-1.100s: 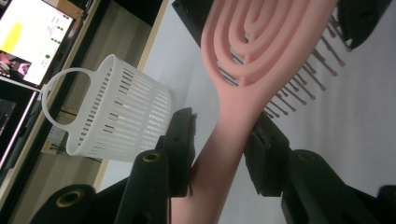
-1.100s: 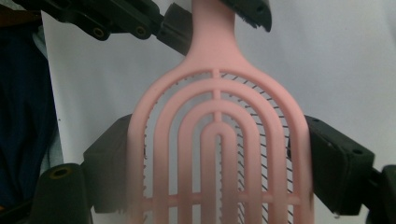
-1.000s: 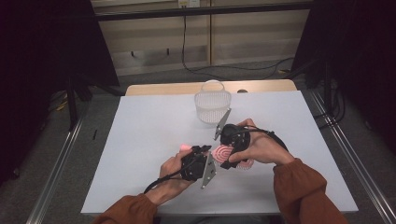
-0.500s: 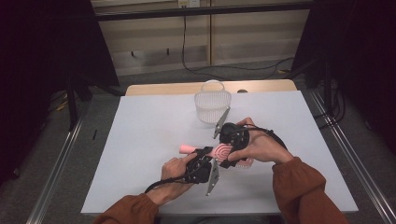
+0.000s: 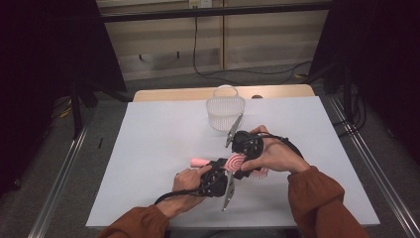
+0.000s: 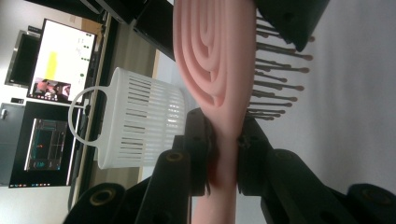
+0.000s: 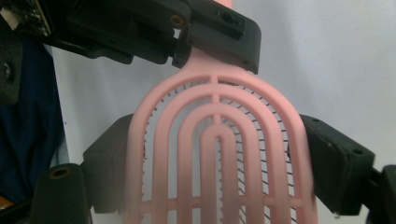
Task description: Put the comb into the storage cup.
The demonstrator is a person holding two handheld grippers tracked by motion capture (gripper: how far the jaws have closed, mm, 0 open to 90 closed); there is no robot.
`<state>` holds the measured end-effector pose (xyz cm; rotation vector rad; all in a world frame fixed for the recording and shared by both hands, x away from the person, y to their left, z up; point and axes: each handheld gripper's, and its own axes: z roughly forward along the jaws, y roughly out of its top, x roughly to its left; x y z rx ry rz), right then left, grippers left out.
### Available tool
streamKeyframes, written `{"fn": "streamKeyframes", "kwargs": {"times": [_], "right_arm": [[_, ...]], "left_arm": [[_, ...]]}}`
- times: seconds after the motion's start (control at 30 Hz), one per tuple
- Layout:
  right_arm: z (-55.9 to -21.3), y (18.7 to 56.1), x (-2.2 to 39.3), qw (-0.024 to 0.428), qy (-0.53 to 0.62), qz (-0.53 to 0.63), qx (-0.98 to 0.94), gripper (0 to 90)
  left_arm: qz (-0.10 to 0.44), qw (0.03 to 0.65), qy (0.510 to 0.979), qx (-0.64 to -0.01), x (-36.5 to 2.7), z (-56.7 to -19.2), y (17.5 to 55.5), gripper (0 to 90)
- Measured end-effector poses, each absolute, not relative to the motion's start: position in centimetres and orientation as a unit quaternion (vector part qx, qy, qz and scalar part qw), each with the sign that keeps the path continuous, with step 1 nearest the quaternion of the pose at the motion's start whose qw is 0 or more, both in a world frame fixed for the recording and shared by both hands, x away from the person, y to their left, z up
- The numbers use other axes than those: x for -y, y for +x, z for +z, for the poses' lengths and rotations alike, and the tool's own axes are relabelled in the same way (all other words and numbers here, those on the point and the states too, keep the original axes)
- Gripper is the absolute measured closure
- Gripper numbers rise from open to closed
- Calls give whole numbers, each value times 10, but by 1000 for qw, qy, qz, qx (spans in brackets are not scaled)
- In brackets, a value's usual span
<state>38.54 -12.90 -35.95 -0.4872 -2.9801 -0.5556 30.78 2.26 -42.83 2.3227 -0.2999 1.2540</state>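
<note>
A pink vented hairbrush (image 5: 234, 162) is held just above the white table (image 5: 148, 148), handle end pointing left. My left gripper (image 5: 219, 171) is shut on its thin neck; the left gripper view has both pads (image 6: 205, 140) pressing the pink neck (image 6: 227, 154), and those jaws have just been closing onto it. My right gripper (image 5: 243, 161) is shut on the brush head. In the right gripper view its jaws clamp the two sides of the arched head (image 7: 217, 135), with the left gripper (image 7: 219, 28) on the neck above. Bristles (image 6: 275, 70) point toward the table.
A white slotted basket (image 5: 225, 111) with a hoop handle stands upright at the table's far middle, just beyond the right hand; the basket (image 6: 140, 121) also appears behind the brush. Monitors (image 6: 56, 56) stand off the table. Dark cables run across the floor behind.
The left gripper has crept slightly right and nearer along the brush handle, and its jaws have closed on the neck. The right hand and the brush head have stayed put.
</note>
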Motion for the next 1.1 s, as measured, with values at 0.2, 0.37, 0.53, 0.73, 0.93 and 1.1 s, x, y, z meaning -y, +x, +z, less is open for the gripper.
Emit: {"fn": "streamKeyframes", "kwargs": {"times": [0.2, 0.37, 0.53, 0.73, 0.93, 1.1], "right_arm": [[-359, 388, 127, 39, -159, -178, 970, 193], [-358, 389, 125, 31, -158, -176, 971, 195], [-355, 390, 122, 24, -161, -175, 971, 195], [-356, 391, 121, 27, -165, -174, 971, 196], [-357, 394, 122, 44, -172, -180, 968, 192], [-356, 394, 124, 44, -170, -185, 967, 168]], "left_arm": [[441, 244, 859, 88, -22, -429, 309, 783], [461, 235, 851, 88, -23, -429, 310, 784], [467, 228, 851, 77, -21, -430, 311, 781], [461, 223, 856, 73, -21, -430, 312, 778], [452, 228, 860, 66, -20, -430, 312, 790], [437, 243, 864, 50, -22, -429, 314, 797]]}}
